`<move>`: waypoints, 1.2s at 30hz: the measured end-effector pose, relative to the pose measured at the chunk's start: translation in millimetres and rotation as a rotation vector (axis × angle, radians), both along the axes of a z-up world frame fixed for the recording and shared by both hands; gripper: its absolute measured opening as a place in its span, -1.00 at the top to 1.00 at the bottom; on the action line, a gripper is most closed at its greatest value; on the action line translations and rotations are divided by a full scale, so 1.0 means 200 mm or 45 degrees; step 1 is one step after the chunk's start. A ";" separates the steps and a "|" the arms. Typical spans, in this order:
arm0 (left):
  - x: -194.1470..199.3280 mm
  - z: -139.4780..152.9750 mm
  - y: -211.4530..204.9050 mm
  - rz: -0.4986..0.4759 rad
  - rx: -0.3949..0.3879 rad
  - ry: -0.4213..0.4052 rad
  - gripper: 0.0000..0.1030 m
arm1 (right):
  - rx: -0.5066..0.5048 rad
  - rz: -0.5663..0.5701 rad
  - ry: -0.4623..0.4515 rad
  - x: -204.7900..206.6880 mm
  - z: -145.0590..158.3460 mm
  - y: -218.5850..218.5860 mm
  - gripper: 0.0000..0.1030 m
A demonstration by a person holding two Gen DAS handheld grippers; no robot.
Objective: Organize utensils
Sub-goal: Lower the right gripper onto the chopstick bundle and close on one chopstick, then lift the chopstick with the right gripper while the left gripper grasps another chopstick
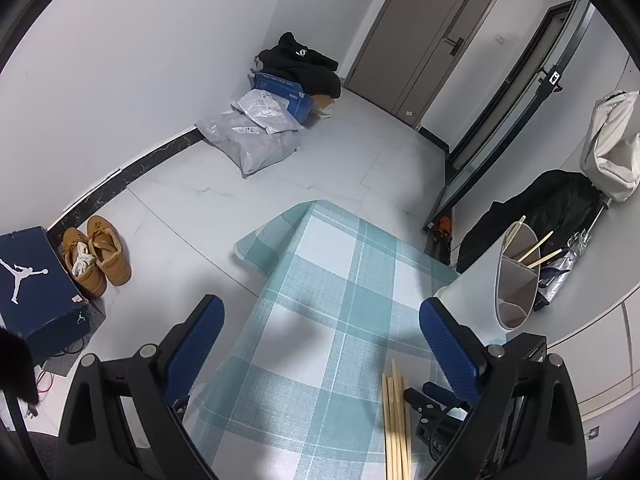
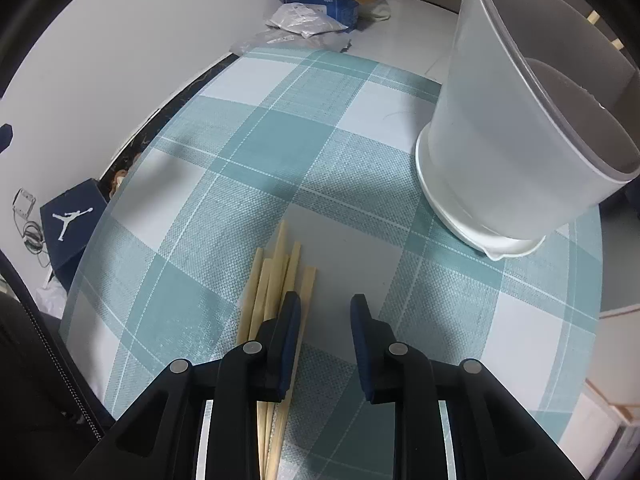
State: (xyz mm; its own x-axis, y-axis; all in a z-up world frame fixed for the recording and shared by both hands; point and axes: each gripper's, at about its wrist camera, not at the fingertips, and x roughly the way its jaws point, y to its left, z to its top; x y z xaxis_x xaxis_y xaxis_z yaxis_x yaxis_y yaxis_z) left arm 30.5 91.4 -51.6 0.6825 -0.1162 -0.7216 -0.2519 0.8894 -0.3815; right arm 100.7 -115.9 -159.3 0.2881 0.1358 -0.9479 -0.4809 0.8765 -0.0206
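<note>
Hovering open, right gripper [image 2: 326, 312] sits beside chopsticks [image 2: 276, 280].

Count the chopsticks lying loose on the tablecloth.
5, bundled side by side on the tablecloth, partly under the right hand-held gripper: chopsticks. The overlap may hide more. Others stand in the holder.

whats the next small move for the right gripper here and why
Probably shift the right gripper slightly to its left and lower it, so its open fingers straddle one of the wooden chopsticks. The bundle lies flat on the checked tablecloth under the left finger, not between the two. The white utensil holder already has a few chopsticks in it, and the left gripper hangs open and empty.
</note>
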 end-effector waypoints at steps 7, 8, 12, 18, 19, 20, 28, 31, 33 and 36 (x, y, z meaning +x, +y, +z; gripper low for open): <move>0.00 -0.01 0.02 0.013 -0.013 0.006 -0.87 | -0.064 0.035 -0.002 -0.01 -0.02 0.06 0.64; 0.00 -0.01 0.01 0.014 -0.010 0.008 -0.87 | -0.070 0.042 -0.008 -0.01 -0.03 0.07 0.64; -0.01 -0.01 0.02 0.019 0.005 0.012 -0.87 | -0.055 0.036 -0.011 0.01 -0.03 0.09 0.70; -0.03 -0.05 0.02 0.011 0.038 -0.008 -0.87 | 0.065 -0.007 0.009 0.03 -0.03 0.06 0.90; -0.03 -0.06 0.01 -0.007 0.052 0.003 -0.87 | 0.094 -0.022 -0.001 0.03 0.00 0.02 0.90; -0.03 -0.07 0.00 -0.023 0.060 0.014 -0.87 | 0.117 -0.044 -0.018 0.04 0.01 0.00 0.90; 0.02 -0.27 -0.26 -0.295 0.103 0.247 -0.87 | 0.503 -0.275 -0.179 0.01 0.25 -0.38 0.90; 0.03 -0.34 -0.37 -0.364 0.161 0.327 -0.87 | 0.672 -0.397 -0.180 0.01 0.30 -0.55 0.90; 0.03 -0.36 -0.43 -0.399 0.221 0.356 -0.87 | 0.775 -0.476 -0.175 0.02 0.32 -0.64 0.90; 0.03 -0.39 -0.49 -0.433 0.285 0.386 -0.87 | 0.844 -0.536 -0.192 0.00 0.33 -0.76 0.90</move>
